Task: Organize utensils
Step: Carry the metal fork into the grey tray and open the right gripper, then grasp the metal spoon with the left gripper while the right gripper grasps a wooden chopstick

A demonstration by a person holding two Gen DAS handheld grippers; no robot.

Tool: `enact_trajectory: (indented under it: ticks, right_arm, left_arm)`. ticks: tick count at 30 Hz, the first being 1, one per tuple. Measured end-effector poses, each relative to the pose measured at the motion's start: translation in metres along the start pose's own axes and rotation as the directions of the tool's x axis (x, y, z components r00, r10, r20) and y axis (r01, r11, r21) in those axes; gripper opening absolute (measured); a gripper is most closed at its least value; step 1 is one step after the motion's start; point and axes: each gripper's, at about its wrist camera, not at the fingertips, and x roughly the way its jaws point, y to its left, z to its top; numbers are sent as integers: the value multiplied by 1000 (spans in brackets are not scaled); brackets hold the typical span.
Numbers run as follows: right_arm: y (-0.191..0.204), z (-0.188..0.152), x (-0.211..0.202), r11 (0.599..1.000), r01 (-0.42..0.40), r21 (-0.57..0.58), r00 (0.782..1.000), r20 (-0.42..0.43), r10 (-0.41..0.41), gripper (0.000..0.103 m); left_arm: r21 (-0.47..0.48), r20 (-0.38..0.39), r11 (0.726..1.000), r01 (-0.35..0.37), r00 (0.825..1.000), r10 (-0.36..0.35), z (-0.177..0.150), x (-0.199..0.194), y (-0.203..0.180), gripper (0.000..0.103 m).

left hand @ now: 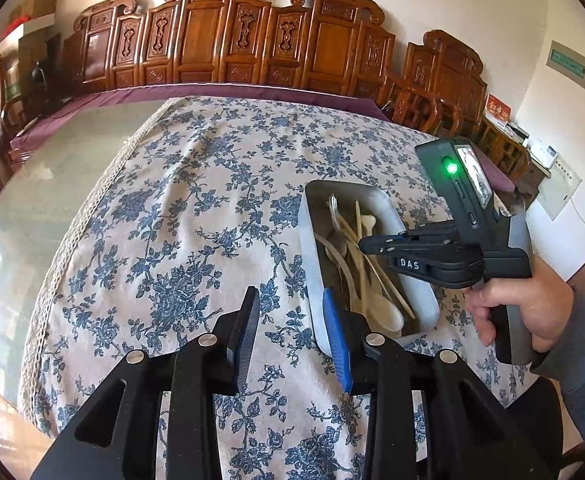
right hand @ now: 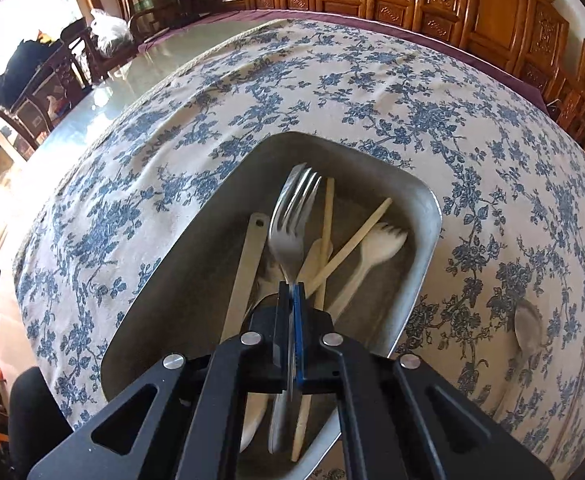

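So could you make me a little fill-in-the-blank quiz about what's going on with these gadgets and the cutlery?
1. The right gripper is shut on a metal ____.
2. The tray rests on a tablecloth printed with ____ flowers.
3. The left gripper holds ____ between its parted fingers.
4. A spoon lies on the cloth, ____ the tray.

Missing words: fork; blue; nothing; outside

A blue-flowered tablecloth [left hand: 196,216] covers the tabletop [left hand: 60,168]. Carved wooden chairs [left hand: 220,36] line the wall; cardboard boxes [left hand: 36,8] stand at the far left.
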Motion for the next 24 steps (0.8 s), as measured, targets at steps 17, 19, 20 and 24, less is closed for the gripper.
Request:
enact_trajectory:
  ticks: [17,19,20,24]
  right_arm:
    - [-69,-75,-107,1000,12,21,990,144,-15,4]
    - [-90,-94,-121,998,52,40,987,148,-57,4]
    - [-99,-101,-124,997,65,50,986,149,-72,4]
    - [-148,-133,-139,985,117,130,980,143,-136,4]
  left_arm:
    - [50,9,999,-12,1000,11,1,-1,-32,51]
    - [61,10,998,-13,1000,12,2,-2,-41,52]
    - [65,10,998,-14,1000,14,2,-2,-45,56]
    - [77,25,997,-29,999,28,3,-5,-63,77]
